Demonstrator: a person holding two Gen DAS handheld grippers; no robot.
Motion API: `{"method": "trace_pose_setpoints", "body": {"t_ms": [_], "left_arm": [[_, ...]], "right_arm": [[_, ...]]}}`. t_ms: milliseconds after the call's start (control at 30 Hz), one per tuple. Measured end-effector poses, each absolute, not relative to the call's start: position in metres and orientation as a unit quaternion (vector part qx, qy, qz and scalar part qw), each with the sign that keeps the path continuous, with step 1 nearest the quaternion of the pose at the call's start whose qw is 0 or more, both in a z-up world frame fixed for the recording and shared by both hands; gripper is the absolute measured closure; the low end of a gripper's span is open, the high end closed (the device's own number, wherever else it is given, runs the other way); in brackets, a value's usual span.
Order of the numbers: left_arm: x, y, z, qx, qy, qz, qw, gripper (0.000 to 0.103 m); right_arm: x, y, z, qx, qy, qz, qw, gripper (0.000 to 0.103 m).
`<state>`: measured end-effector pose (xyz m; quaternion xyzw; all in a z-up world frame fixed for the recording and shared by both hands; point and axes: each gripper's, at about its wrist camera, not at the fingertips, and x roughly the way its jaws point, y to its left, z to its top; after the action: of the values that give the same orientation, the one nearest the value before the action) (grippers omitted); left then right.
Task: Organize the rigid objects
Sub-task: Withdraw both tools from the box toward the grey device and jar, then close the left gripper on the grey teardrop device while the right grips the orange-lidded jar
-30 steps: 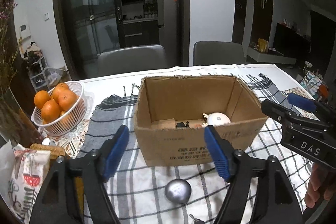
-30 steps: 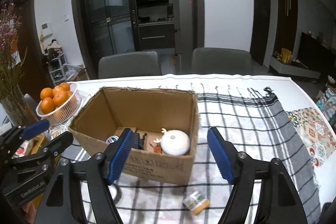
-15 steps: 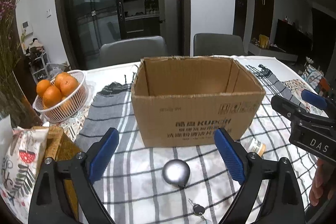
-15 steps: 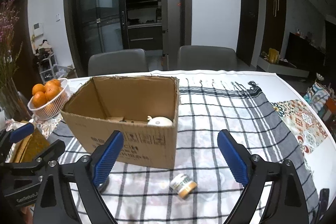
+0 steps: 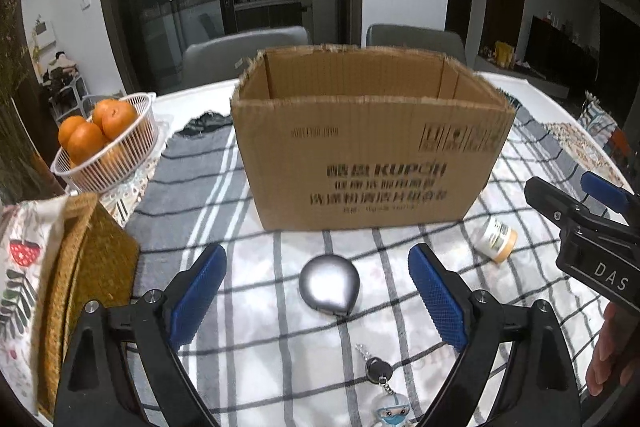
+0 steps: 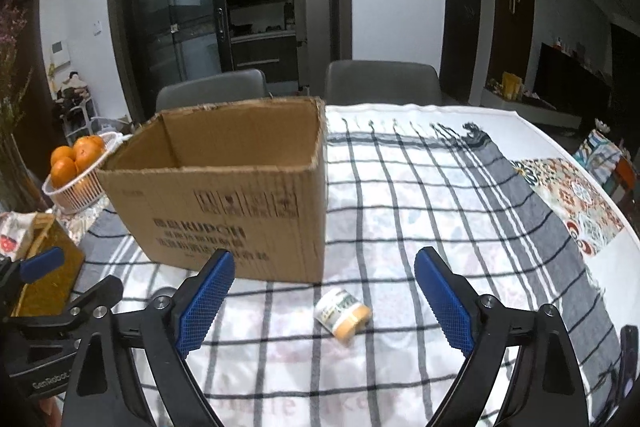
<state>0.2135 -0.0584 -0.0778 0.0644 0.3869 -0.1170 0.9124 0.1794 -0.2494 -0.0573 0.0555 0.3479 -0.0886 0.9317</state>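
Note:
An open cardboard box (image 5: 368,147) stands on the checked tablecloth; it also shows in the right wrist view (image 6: 228,195). In front of it lie a silver teardrop-shaped case (image 5: 330,283), a key with a small figure charm (image 5: 380,377) and a small white jar with a tan lid on its side (image 5: 496,239), seen too in the right wrist view (image 6: 343,313). My left gripper (image 5: 316,297) is open and empty, straddling the silver case just above it. My right gripper (image 6: 320,301) is open and empty, low over the jar.
A white basket of oranges (image 5: 106,147) stands at the left. A woven tray (image 5: 88,267) and a printed bag (image 5: 20,267) lie at the near left. Two grey chairs (image 6: 376,83) stand behind the table. A patterned mat (image 6: 568,195) lies at the right.
Both grippers have dropped lower and drawn back from the box. Its inside is no longer visible. The silver case and the jar now sit between the open fingers.

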Motion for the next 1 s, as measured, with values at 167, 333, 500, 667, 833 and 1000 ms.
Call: {"method": "trace_pose_setpoints", "body": {"t_ms": [167,333,500,667,833,1000], "left_arm": [[0.218,-0.062,-0.095,0.069,0.405,-0.119,0.904,0.010],[0.223,-0.065,-0.111,0.072,0.423,-0.120,0.895,0.010],[0.229,-0.068,-0.127,0.072,0.438,-0.120,0.888,0.010],[0.239,-0.071,-0.141,0.073,0.449,-0.119,0.883,0.010],[0.248,-0.074,-0.151,0.079,0.458,-0.120,0.877,0.010],[0.257,-0.073,-0.161,0.072,0.470,-0.122,0.871,0.014]], "right_arm": [[0.178,-0.251,-0.075,0.064,0.368,-0.095,0.923,0.011],[0.179,-0.255,-0.094,0.073,0.388,-0.100,0.913,0.011],[0.183,-0.257,-0.109,0.076,0.404,-0.103,0.906,0.011],[0.191,-0.260,-0.124,0.079,0.420,-0.103,0.898,0.011],[0.199,-0.260,-0.135,0.082,0.432,-0.100,0.893,0.012],[0.208,-0.260,-0.145,0.081,0.443,-0.097,0.887,0.014]]}}
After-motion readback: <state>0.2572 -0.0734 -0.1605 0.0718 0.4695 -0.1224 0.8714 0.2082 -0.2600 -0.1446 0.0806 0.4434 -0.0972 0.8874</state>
